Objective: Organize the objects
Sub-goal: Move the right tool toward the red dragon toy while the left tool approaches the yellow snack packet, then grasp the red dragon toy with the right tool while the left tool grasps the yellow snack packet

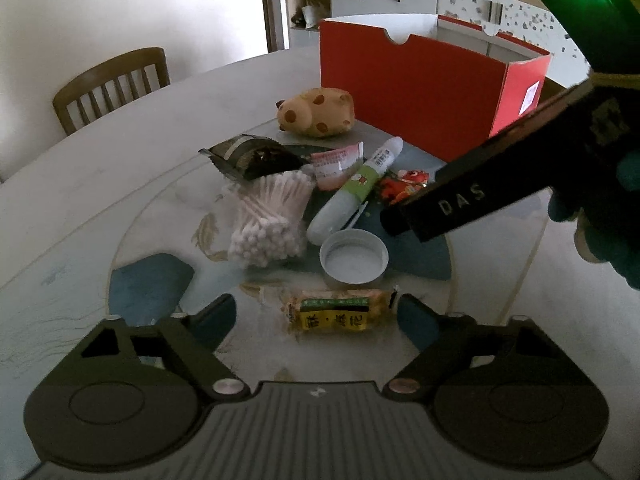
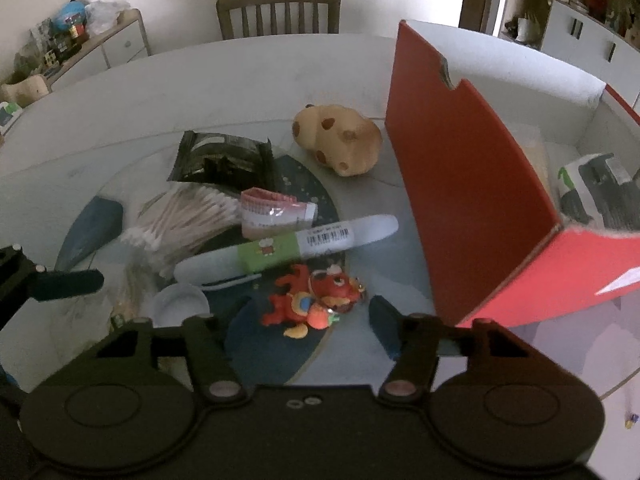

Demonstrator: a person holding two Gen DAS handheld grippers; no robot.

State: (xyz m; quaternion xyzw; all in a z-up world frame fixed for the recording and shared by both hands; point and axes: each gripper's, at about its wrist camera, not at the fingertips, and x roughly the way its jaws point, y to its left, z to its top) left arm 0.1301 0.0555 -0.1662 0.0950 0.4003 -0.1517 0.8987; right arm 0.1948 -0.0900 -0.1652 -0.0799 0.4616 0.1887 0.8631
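The yellow snack packet [image 1: 334, 312] lies flat at the lower middle of the left wrist view, its long axis running left to right, crinkly film with a green band and printed characters on its face. The left gripper [image 1: 316, 316] straddles it with jaws parted; its dark fingertips [image 1: 218, 312] stand off either end of the packet, not pressing it. Just above sits a shallow round plastic cap [image 1: 354, 256], open side up. Beyond it a white and green tube [image 1: 356, 188] lies on a diagonal, its capped end toward the upper right. Left of that is a clear bag of cotton swabs [image 1: 268, 216], soft white tips bunched toward the lower left. In the right wrist view, a glossy red dragon figurine [image 2: 316, 296] lies at the lower middle between the parted jaws of the right gripper [image 2: 298, 320], whose pads are clear of it. Further up are a dark foil pouch [image 2: 222, 156], a small pink-capped packet [image 2: 272, 212] and a rounded tan spotted plush [image 2: 340, 140]. A red cardboard box [image 2: 472, 184], open-topped, stands at the right on the pale round table [image 2: 200, 72].
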